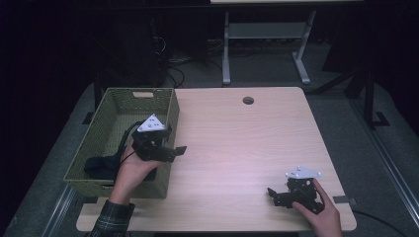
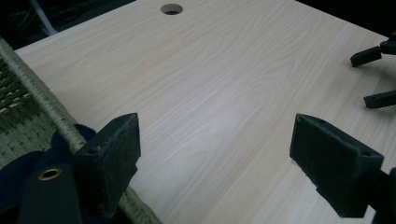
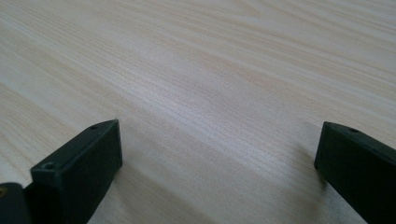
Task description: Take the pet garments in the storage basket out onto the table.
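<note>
A green woven basket [image 1: 168, 106] stands at the table's left edge, with a dark blue cloth [image 1: 99, 165] lying in its near corner. My left gripper [image 1: 179, 150] hangs over the basket's right rim, open, its jaws wide apart and pointing right across the table. In the left gripper view the basket rim [image 2: 44, 105] and the dark blue cloth [image 2: 18, 175] show just behind the left jaw. My right gripper [image 1: 272, 193] rests low near the table's front right, open, with nothing but bare wood [image 3: 210, 93] between its jaws.
The light wooden table [image 1: 237, 143] has a round cable hole [image 1: 248, 100] near its far edge. A white desk frame [image 1: 267, 39] stands on the floor beyond. The right gripper's fingers [image 2: 373, 53] show at the far right of the left gripper view.
</note>
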`<state>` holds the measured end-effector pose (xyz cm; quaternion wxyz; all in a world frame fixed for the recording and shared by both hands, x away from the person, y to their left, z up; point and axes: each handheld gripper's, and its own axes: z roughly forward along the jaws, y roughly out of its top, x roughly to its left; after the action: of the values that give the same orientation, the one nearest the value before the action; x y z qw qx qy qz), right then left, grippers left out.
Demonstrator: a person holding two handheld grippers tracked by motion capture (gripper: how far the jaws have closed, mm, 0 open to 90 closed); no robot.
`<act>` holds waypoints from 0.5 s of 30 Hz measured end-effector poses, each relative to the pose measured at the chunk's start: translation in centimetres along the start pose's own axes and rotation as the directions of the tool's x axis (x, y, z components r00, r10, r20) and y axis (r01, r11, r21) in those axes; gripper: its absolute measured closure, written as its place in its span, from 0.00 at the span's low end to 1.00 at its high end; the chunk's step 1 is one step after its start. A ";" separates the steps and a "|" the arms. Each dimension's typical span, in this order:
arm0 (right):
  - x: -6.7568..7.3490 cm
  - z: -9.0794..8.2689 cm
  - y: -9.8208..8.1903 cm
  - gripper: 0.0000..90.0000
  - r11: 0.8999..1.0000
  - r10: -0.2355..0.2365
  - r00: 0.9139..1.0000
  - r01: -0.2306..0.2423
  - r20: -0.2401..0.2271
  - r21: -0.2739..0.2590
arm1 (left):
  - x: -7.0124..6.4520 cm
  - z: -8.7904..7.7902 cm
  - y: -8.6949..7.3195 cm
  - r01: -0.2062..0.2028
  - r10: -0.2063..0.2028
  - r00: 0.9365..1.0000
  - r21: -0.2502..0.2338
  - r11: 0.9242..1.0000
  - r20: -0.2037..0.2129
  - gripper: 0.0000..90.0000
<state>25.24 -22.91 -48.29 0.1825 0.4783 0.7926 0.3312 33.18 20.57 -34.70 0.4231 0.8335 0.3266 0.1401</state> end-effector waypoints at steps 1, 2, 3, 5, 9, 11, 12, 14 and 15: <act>0.0 0.0 0.0 0.01 1.000 0.000 1.000 0.000 0.000 0.000 | 0.1 -0.1 -0.1 -0.002 0.002 1.000 0.004 1.000 -0.001 0.18; 0.0 0.0 0.0 0.01 1.000 -0.001 1.000 0.001 0.000 0.000 | 0.2 -0.2 -0.2 0.009 -0.009 1.000 0.000 1.000 -0.003 0.18; 0.0 0.0 0.0 0.01 1.000 -0.002 1.000 0.002 0.000 0.000 | 0.4 -0.3 -0.2 0.003 -0.003 1.000 0.009 1.000 -0.003 0.18; 0.0 0.0 0.0 0.01 1.000 -0.002 1.000 0.002 0.000 -0.001 | 0.6 -0.4 -0.4 0.008 -0.008 1.000 0.012 1.000 -0.007 0.18; 0.0 0.0 0.0 0.01 1.000 -0.002 1.000 0.002 0.000 -0.001 | 1.3 -0.9 -0.6 0.019 -0.019 1.000 0.013 1.000 -0.016 0.18; 0.0 0.0 0.0 0.01 1.000 -0.002 1.000 0.002 0.000 -0.001 | 1.6 -1.2 -0.8 0.028 -0.028 0.999 0.010 1.000 -0.023 0.18; 0.0 0.0 0.0 0.01 1.000 -0.001 1.000 0.001 0.000 -0.001 | 1.9 -1.4 -0.9 0.028 -0.028 0.999 0.015 0.999 -0.029 0.18; 0.0 0.0 0.0 0.01 1.000 -0.001 1.000 0.001 0.000 0.000 | 2.3 -1.7 -1.1 0.029 -0.029 0.999 0.009 1.000 -0.037 0.21; 0.0 0.0 0.0 0.01 1.000 -0.002 1.000 0.002 0.000 -0.001 | 2.5 -1.8 -1.2 0.033 -0.033 0.999 0.004 0.999 -0.041 0.21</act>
<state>25.24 -22.92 -48.29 0.1830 0.4775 0.7929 0.3313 33.64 23.84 -34.64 0.4166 0.8259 0.3493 0.1491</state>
